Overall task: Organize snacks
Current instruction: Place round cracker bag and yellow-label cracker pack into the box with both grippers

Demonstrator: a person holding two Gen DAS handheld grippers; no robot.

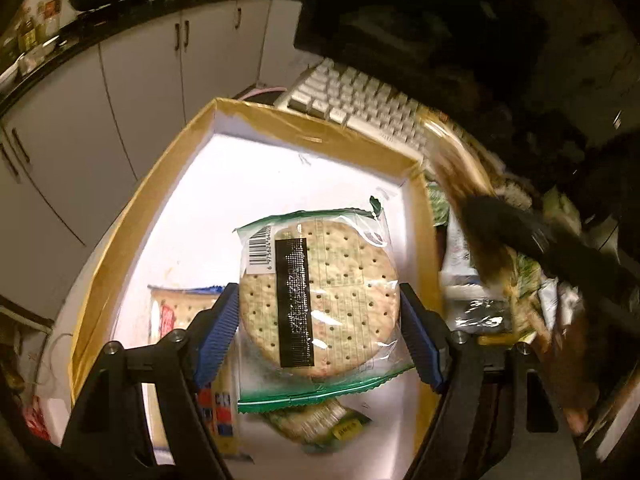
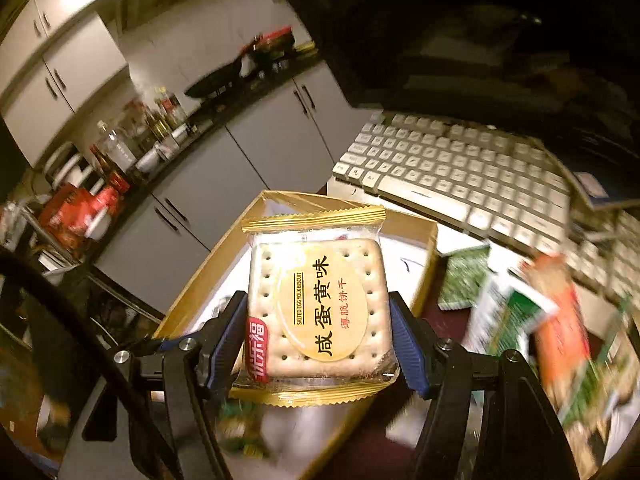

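Clearly, the left hand-held gripper (image 1: 319,332) is pinching a round cracker packet (image 1: 318,300) with green sealed edges, its blue pads pressed against both sides of the clear wrapper. That packet hangs above a shallow cardboard box (image 1: 120,236) with gold-brown walls and a white floor. Down in the box lie 2 more snacks: a square cracker packet (image 1: 172,312) at the left, partly behind the left pad, and a green-wrapped packet (image 1: 320,424) below the held one.

Over on the other side, the right hand-held gripper (image 2: 318,340) is clamped on a square biscuit packet (image 2: 316,308) with gold crimped ends and a yellow oval label reading "salted egg yolk biscuit". It is held over the near part of the same box (image 2: 428,264). To the right of the box, a blurred heap of green and orange snack packets (image 2: 520,320) lies on the desk (image 2: 432,312), and a pale keyboard (image 2: 460,176) sits beyond it.
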